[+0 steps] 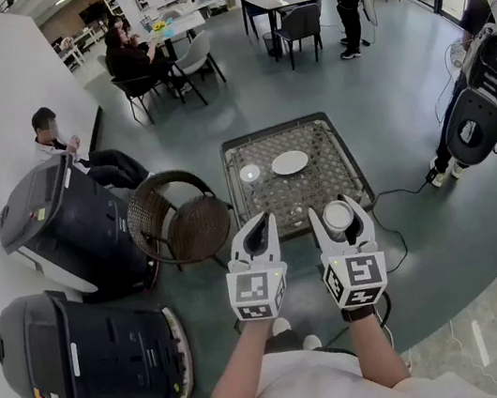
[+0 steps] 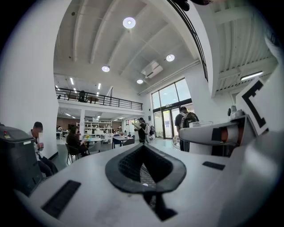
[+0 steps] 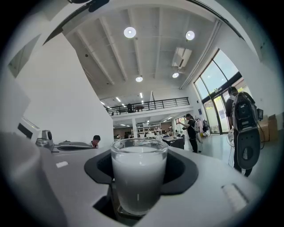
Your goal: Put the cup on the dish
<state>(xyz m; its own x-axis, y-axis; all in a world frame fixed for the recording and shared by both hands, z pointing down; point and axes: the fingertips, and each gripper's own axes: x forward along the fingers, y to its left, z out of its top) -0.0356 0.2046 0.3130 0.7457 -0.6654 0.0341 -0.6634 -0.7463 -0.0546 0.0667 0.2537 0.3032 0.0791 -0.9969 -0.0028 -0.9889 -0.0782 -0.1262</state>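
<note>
The right gripper's (image 1: 337,210) jaws pinch a clear cup (image 3: 139,177), upright and nearly full of something white like milk. The left gripper (image 1: 259,224) is level beside it, jaws pressed together on nothing. The cup is in the air by the near edge of a low, dark-framed worktop (image 1: 343,167), apart from the empty white dish (image 1: 290,162) lying further in; a small glass (image 1: 250,173) stands just beside that dish. A wicker chair (image 1: 186,223) stands to the left on the grey floor (image 1: 394,53), and people sit at tables further back.
</note>
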